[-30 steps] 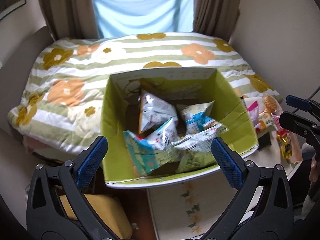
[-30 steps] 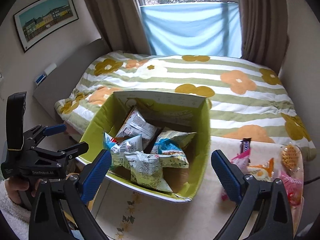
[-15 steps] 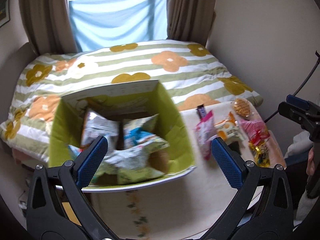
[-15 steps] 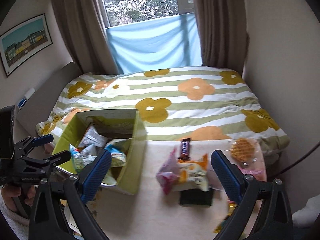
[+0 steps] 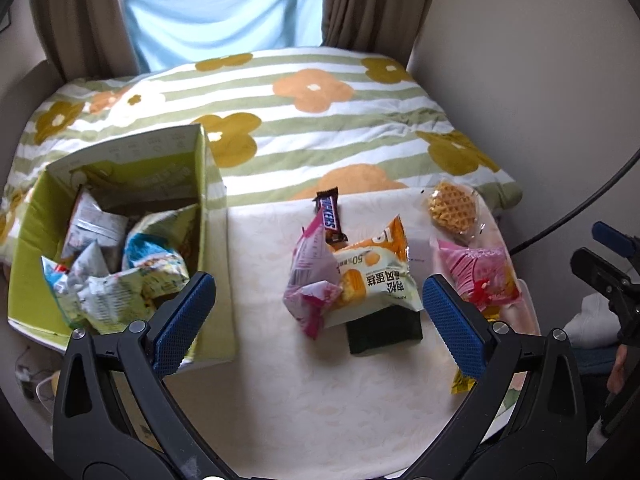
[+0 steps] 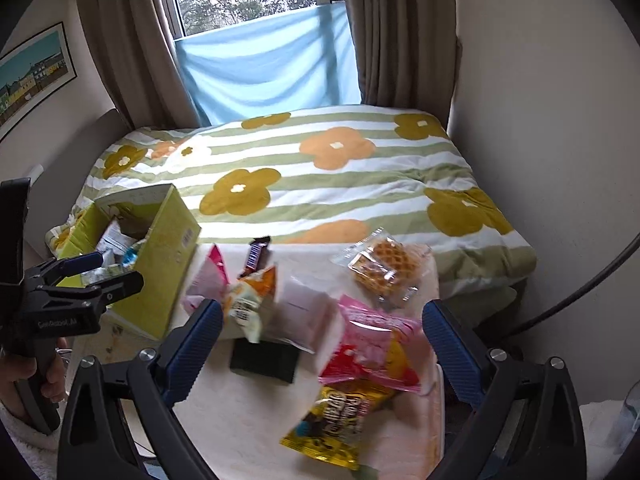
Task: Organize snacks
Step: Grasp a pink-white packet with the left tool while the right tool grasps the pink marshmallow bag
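Note:
A green cardboard box [image 5: 214,216] holding several snack bags [image 5: 120,280] stands at the table's left; it also shows in the right wrist view [image 6: 168,256]. Loose snacks lie to its right: a pink-white bag [image 5: 310,276], an orange-white cake packet [image 5: 376,276], a Snickers bar [image 5: 330,216], a wrapped waffle [image 5: 454,208], a pink packet [image 5: 476,276] and a yellow candy bag [image 6: 336,420]. My left gripper [image 5: 318,320] is open and empty above the loose snacks. My right gripper [image 6: 322,344] is open and empty above the pink packet [image 6: 372,340].
A black block [image 5: 384,330] lies under the cake packet on the cream table [image 5: 320,408]. A bed with a striped flower blanket [image 5: 300,120] runs behind the table. A wall [image 5: 540,80] is on the right. A cable [image 5: 580,208] hangs at right.
Both grippers have swung right, from over the green box to over the loose snacks. Both have stayed open and empty.

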